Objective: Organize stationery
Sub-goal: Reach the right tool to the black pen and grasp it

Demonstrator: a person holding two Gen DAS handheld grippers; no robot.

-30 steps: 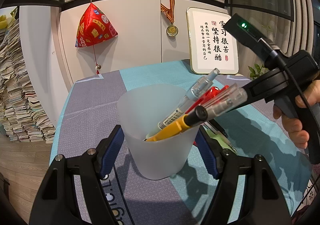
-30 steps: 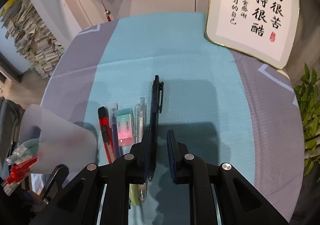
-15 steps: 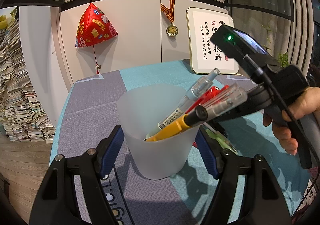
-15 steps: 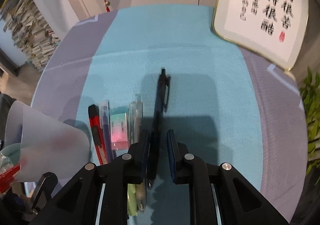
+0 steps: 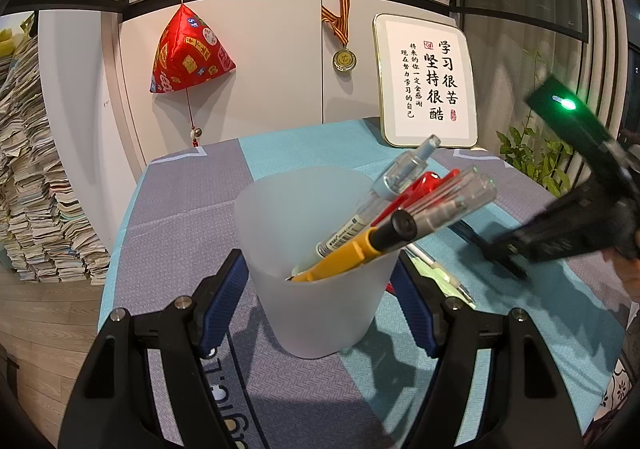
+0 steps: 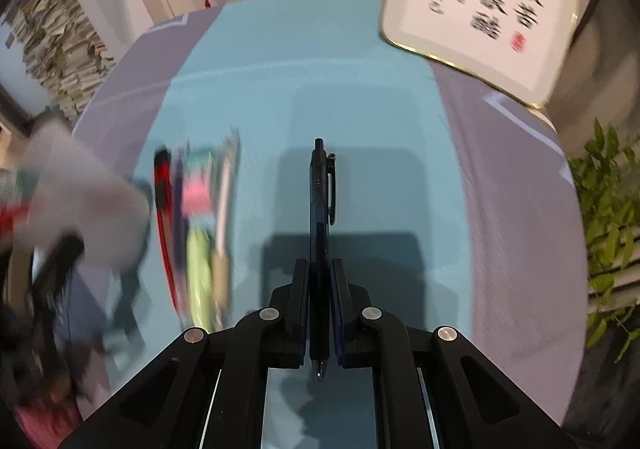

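the left gripper [image 5: 320, 281] is clamped on a frosted translucent plastic cup [image 5: 316, 269], its blue pads pressed against the cup's two sides, and the cup stands upright on the grey and teal tablecloth [image 5: 192, 217]. inside the cup lean several pens, all tilted toward the right rim: a yellow marker with a black cap [image 5: 360, 245], a clear-barrelled pen [image 5: 456, 205], a red pen [image 5: 424, 189] and a white pen with a clear cap [image 5: 392, 185].

the right gripper [image 6: 320, 301] has just been closing, and its pads now pinch a dark blue click pen [image 6: 320, 209] near the tip end; the pen runs straight forward between the fingers, its clip on the right, above the teal stripe of the cloth. in the left wrist view this gripper [image 5: 508, 265] shows blurred at the right, low over the cloth.

to the left of the held pen, lying on the cloth beside the cup, is a blurred row of stationery [image 6: 196, 217]: a red piece, a pink and green eraser-like block and pale pens, too smeared to tell apart exactly.

farther back a white framed calligraphy board [image 5: 428, 81] leans against the white cabinet [image 5: 272, 69], where a red fabric pyramid ornament [image 5: 188, 53] and a gold medal on a striped ribbon [image 5: 344, 59] hang.
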